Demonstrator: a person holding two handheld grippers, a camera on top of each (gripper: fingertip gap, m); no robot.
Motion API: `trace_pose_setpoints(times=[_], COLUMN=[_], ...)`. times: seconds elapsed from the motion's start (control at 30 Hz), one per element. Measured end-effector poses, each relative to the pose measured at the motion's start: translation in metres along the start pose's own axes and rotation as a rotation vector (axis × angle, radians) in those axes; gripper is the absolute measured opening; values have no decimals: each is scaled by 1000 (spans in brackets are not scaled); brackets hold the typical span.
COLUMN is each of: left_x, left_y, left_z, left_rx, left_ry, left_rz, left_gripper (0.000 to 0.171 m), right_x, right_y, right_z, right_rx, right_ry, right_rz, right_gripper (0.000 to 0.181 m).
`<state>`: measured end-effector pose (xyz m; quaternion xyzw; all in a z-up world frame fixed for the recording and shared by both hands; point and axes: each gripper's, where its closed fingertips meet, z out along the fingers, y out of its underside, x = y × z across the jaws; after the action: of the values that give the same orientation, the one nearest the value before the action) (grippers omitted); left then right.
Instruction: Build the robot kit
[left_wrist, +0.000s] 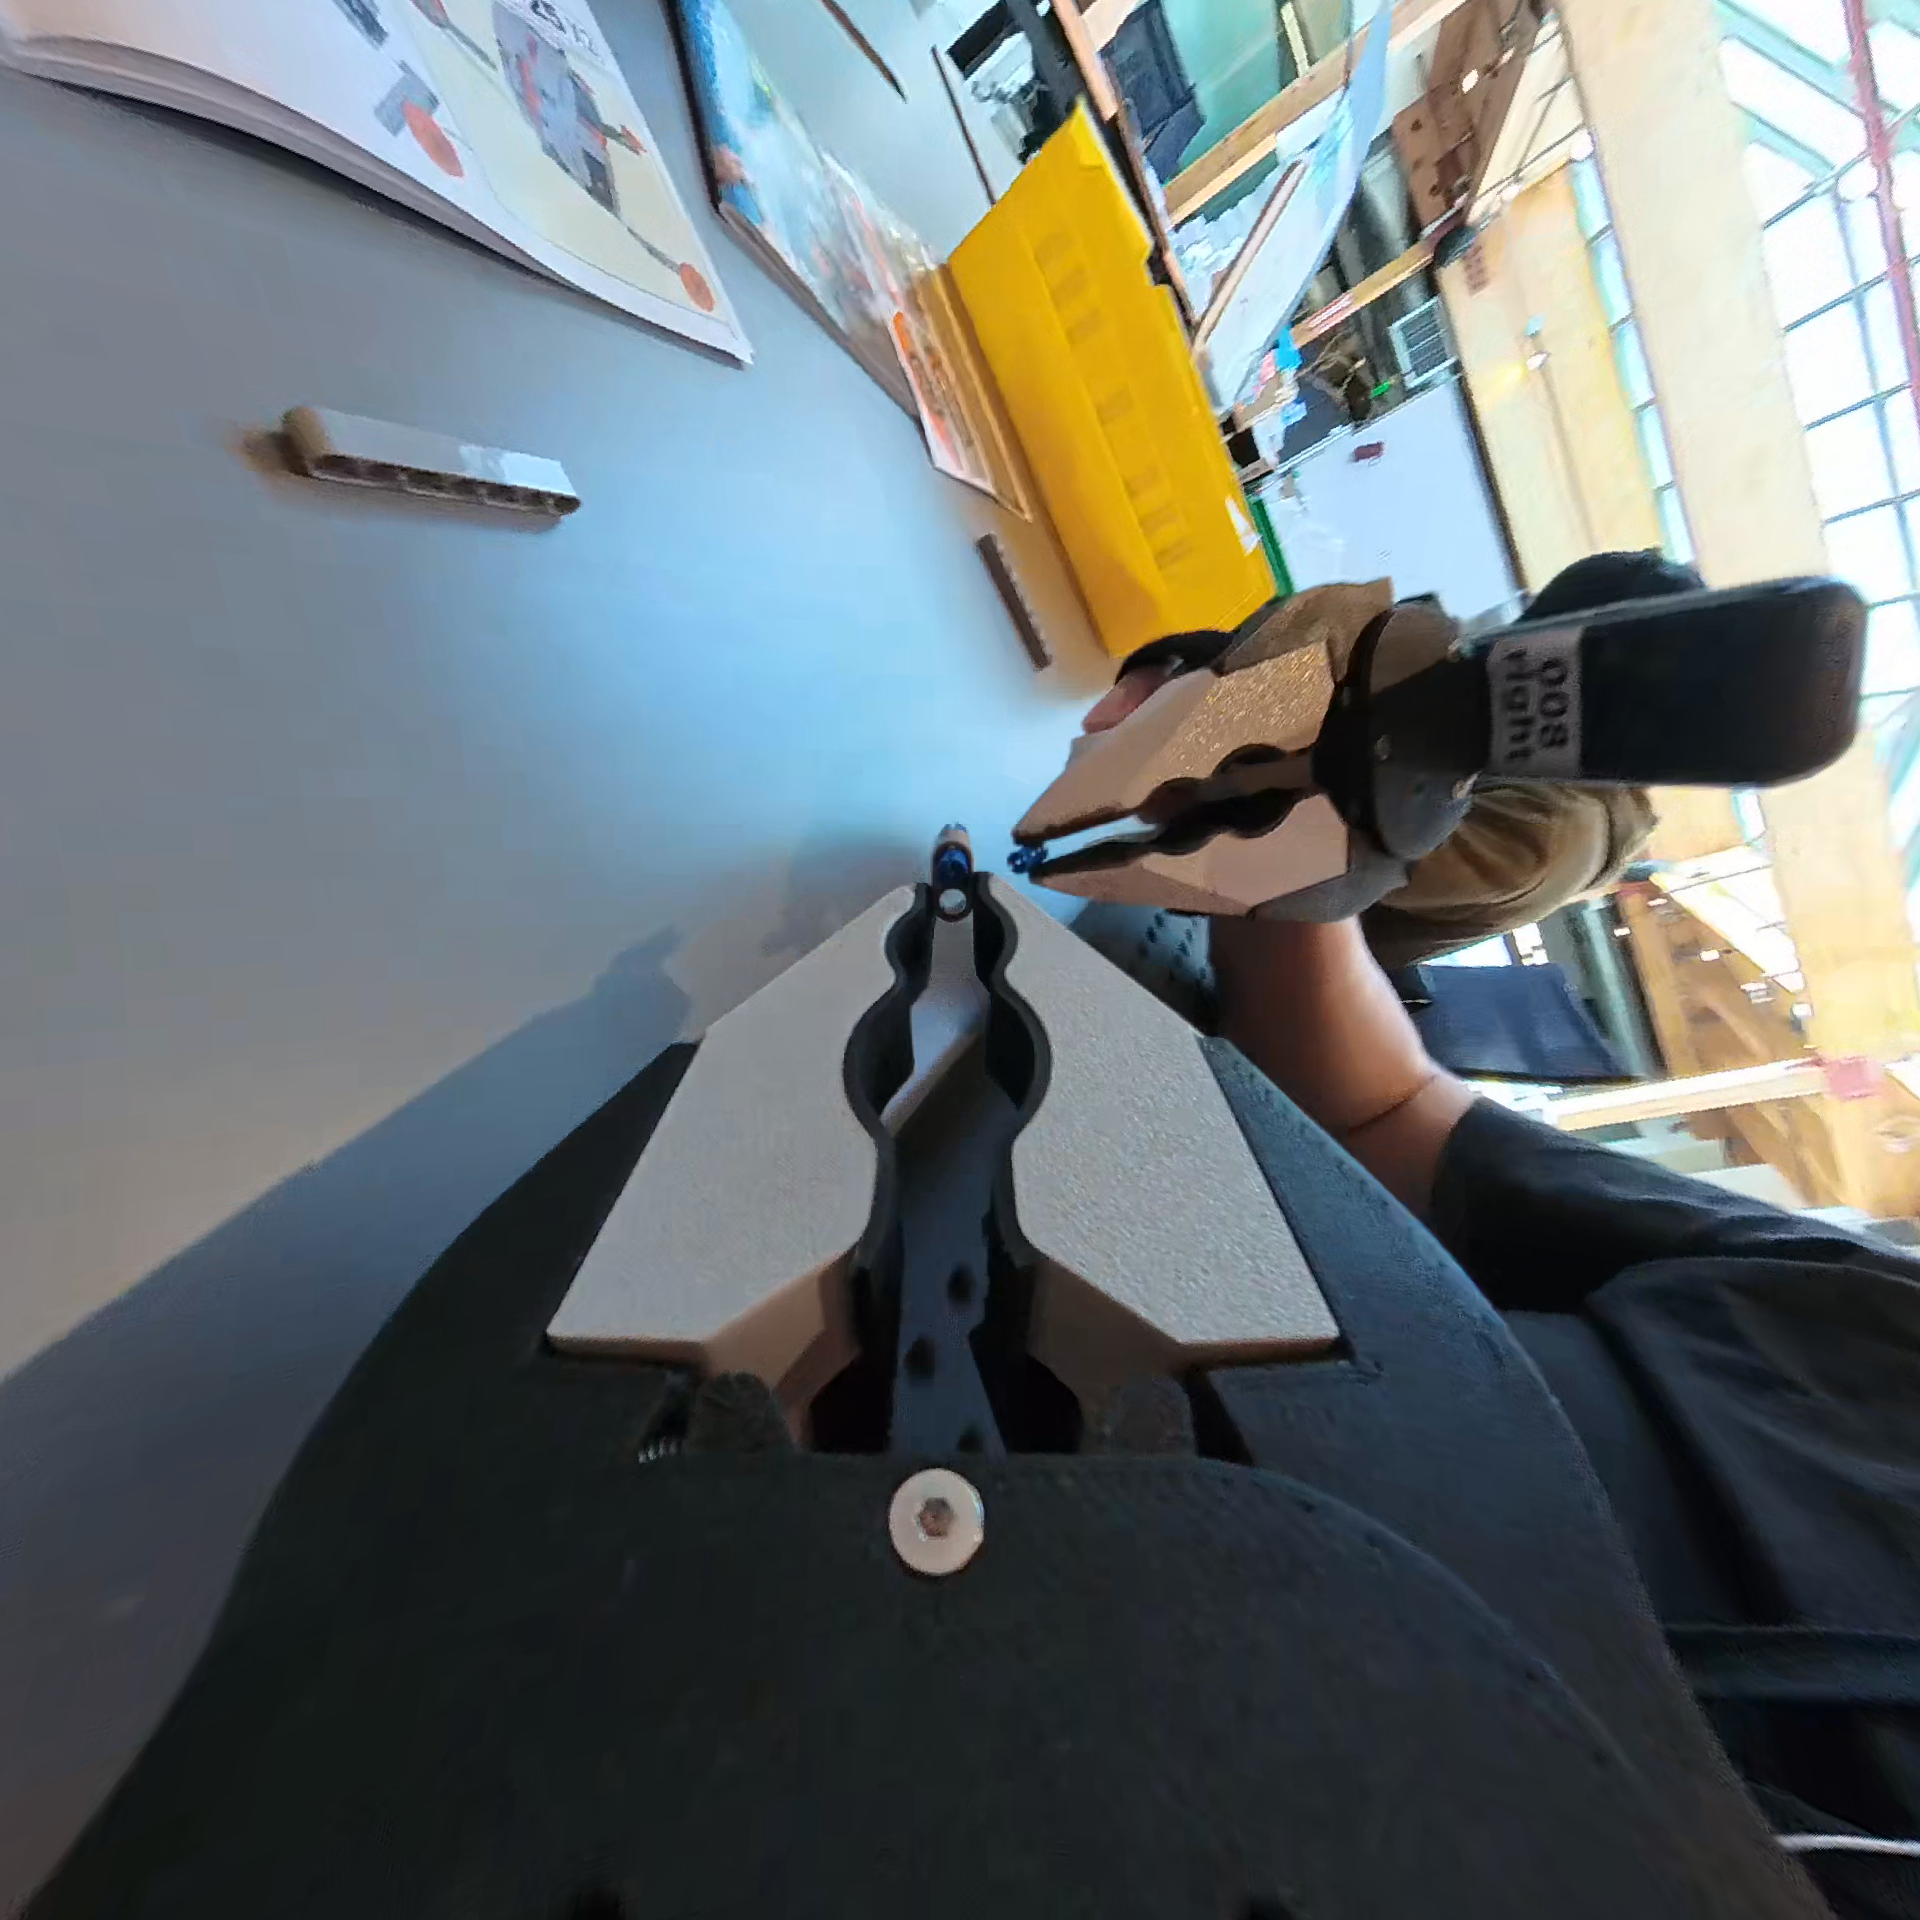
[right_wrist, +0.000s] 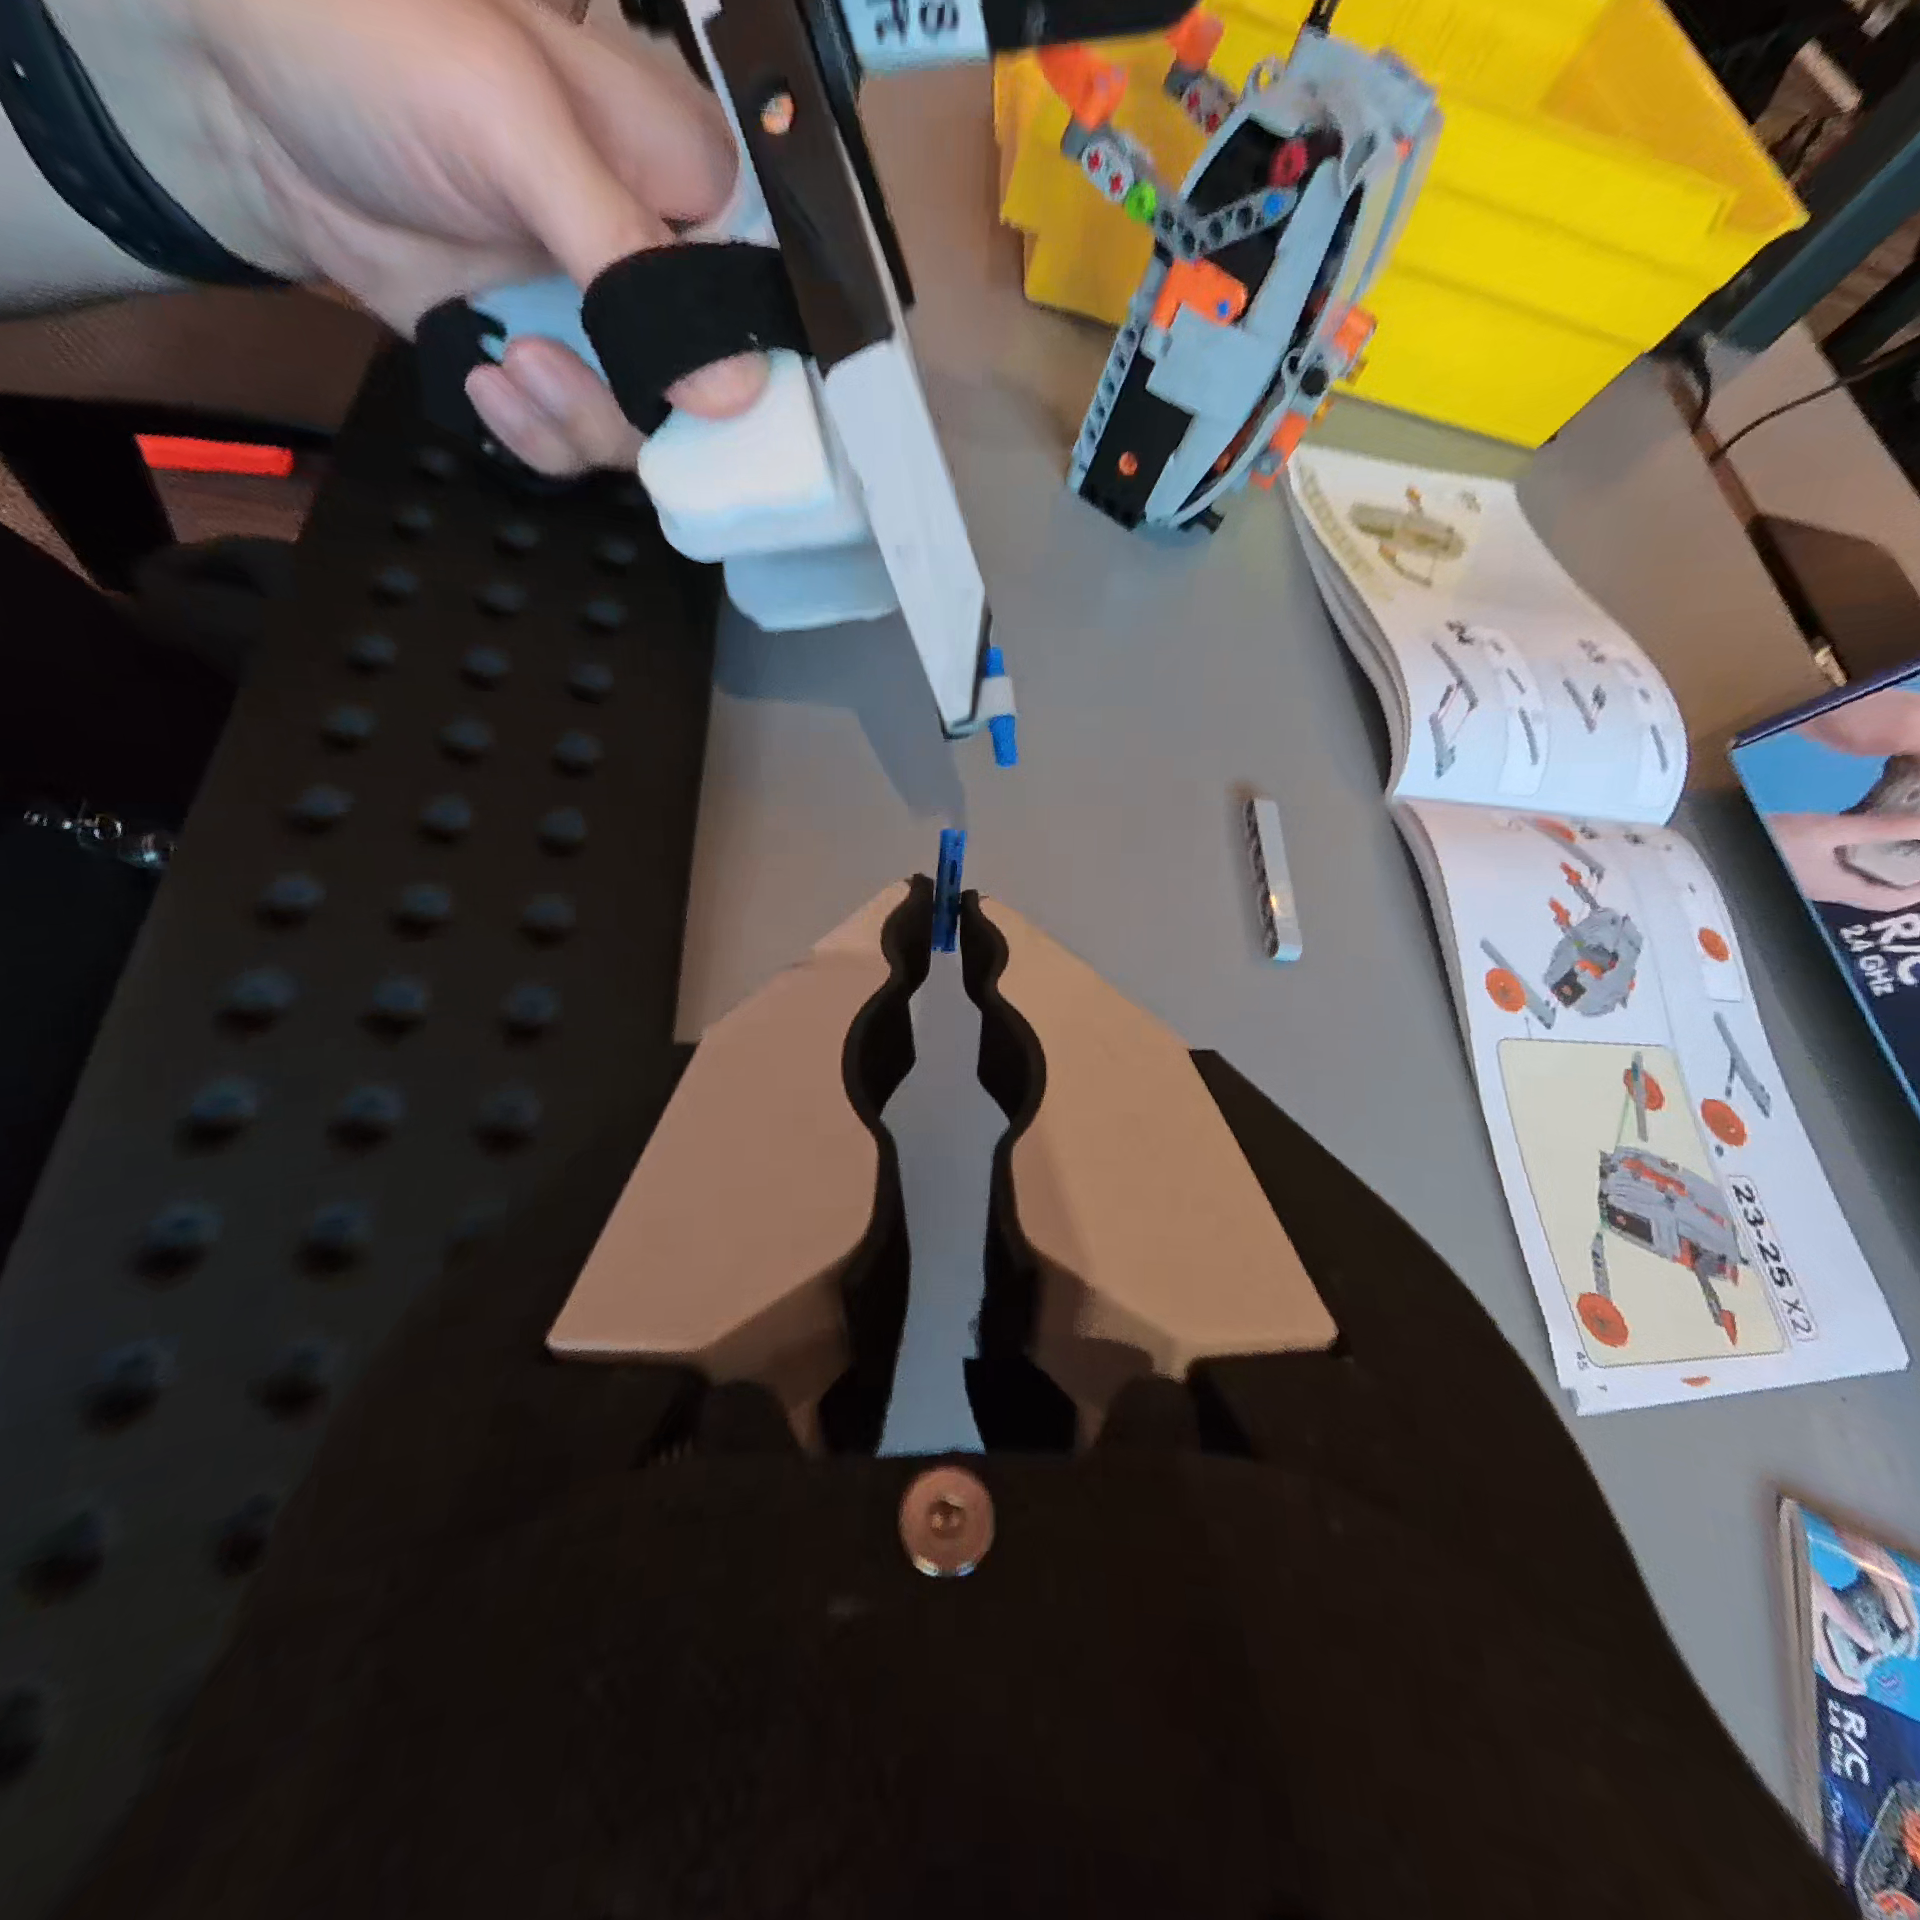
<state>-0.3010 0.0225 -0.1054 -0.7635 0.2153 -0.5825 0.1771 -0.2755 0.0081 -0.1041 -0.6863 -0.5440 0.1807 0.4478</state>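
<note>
Left gripper (left_wrist: 951, 894) is clamped on a small grey piece with a blue pin (left_wrist: 953, 847) through it; right gripper (right_wrist: 945, 904) pinches a second blue pin (right_wrist: 949, 883), tips near but apart, above the grey worktop's (right_wrist: 1122, 727) near edge. A grey beam (right_wrist: 1276, 878) lies beside the open booklet (right_wrist: 1621, 1091). The yellow bin (right_wrist: 1507, 260) stands at the far edge, contents hidden; the model (right_wrist: 1236, 301) stands before it.
</note>
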Motion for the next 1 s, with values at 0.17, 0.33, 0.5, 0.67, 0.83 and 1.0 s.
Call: trace_pose_setpoints(times=[0.17, 0.33, 0.5, 0.67, 0.83, 1.0], left_x=[13, 24, 14, -8, -12, -11], left_y=[0, 0, 1, 11, 11, 8], left_z=[8, 9, 4, -3, -7, -13], left_rx=[20, 62, 54, -43, -65, -43], left_ry=[117, 183, 104, -70, -111, -91], left_rz=[-84, -113, -73, 33, 69, 60], left_gripper=[5, 5, 5, 5, 5, 5], right_x=[3, 5, 3, -1, -3, -4], right_y=[-12, -18, 16, 41, 53, 54], right_z=[-2, -4, 14, 27, 32, 24], right_rx=[51, 49, -129, -248, -372, -533], right_ry=[139, 255, 155, 6, -105, -186], right_rz=[-61, -144, -85, 102, 148, 28], right_gripper=[3, 2, 3, 3, 6, 17])
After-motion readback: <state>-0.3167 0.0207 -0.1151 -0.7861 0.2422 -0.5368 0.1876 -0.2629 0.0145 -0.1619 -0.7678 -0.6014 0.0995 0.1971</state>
